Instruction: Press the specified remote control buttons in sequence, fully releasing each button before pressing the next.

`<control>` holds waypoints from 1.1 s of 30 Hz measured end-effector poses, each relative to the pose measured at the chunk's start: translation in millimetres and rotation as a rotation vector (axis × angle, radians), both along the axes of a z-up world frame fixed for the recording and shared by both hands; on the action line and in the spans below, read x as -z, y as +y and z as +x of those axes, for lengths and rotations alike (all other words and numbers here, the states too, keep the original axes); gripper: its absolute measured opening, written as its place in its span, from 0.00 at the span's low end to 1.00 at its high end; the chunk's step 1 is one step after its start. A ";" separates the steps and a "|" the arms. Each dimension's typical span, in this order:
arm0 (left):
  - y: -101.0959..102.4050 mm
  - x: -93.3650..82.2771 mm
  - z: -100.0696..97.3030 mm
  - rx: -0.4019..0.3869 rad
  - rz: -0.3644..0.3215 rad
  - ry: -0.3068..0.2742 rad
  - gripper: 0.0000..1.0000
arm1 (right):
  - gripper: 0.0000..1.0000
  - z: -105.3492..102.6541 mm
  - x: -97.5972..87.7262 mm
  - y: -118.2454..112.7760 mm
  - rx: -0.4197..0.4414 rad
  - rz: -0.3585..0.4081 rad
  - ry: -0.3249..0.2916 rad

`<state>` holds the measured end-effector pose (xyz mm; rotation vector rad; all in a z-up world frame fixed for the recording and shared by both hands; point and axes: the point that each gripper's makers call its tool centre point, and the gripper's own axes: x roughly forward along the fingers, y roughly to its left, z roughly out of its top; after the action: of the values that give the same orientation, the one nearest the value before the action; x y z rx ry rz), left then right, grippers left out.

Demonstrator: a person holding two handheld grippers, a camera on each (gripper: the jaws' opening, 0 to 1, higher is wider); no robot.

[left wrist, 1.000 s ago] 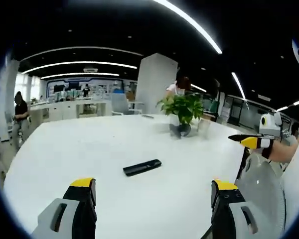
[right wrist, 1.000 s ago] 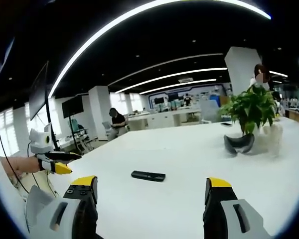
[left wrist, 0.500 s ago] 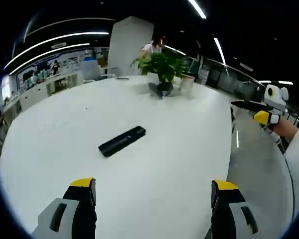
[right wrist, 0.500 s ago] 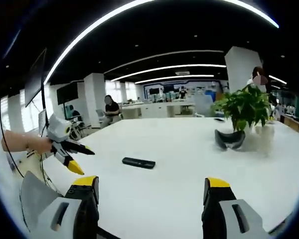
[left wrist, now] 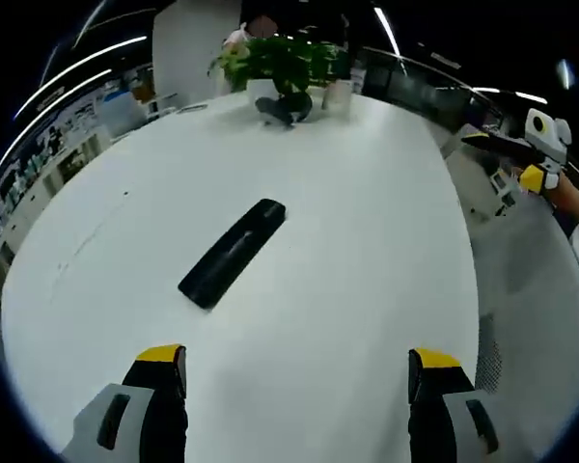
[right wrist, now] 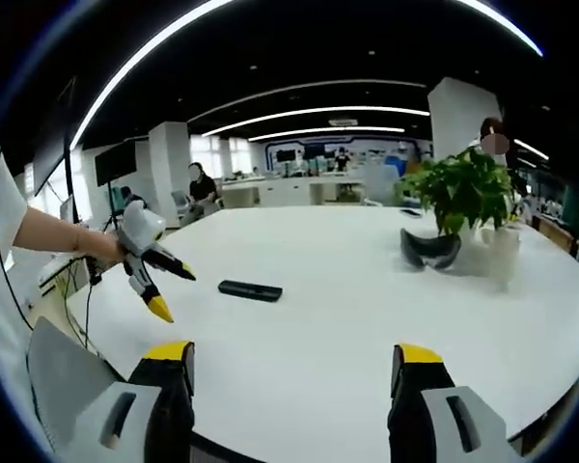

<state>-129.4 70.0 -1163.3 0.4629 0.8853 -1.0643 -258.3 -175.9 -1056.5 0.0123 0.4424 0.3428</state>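
Left tool (left wrist: 297, 371) hangs over the white surface (left wrist: 367, 241), jaws spread wide and released, nothing between them. Black remote control (left wrist: 233, 253) lies flat on the surface ahead of the left tool, set on a diagonal, well clear of both jaw tips. In the right gripper view the same remote control (right wrist: 250, 290) sits toward the left part of the surface (right wrist: 367, 318), with the left tool (right wrist: 164, 289) poised near it, angled down, its yellow-tipped jaws parted, apart from the remote. A hand (right wrist: 104, 248) grips that tool, bare forearm running off to the left edge. Right tool (right wrist: 299, 376) held level near the surface edge, jaws wide and released, empty. In the left gripper view the right tool (left wrist: 521, 159) shows at the far right, off beyond the surface rim, jaws parted. Potted green plant (right wrist: 463, 188) stands at the far side of the surface with a dark curved object (right wrist: 429, 249) at its base and a pale cup-like vessel (right wrist: 503, 249) just beside; what the dark object is cannot be made out. Open office behind, with desks and a seated person (right wrist: 199, 185).
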 end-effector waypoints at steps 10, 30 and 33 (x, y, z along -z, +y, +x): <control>-9.4 13.8 54.6 0.075 0.074 -0.029 0.97 | 0.80 4.6 10.7 0.2 -0.013 -0.031 0.053; -46.1 30.7 99.9 0.263 0.199 -0.024 0.72 | 0.64 20.9 19.2 10.8 -0.076 -0.015 0.101; -52.7 32.8 102.0 0.254 0.192 0.001 0.66 | 0.61 20.8 19.6 12.1 -0.084 -0.010 0.104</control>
<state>-27.3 17.3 -1196.1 0.7513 0.9509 -1.2153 -237.4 -163.9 -1076.1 0.0019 0.5492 0.4235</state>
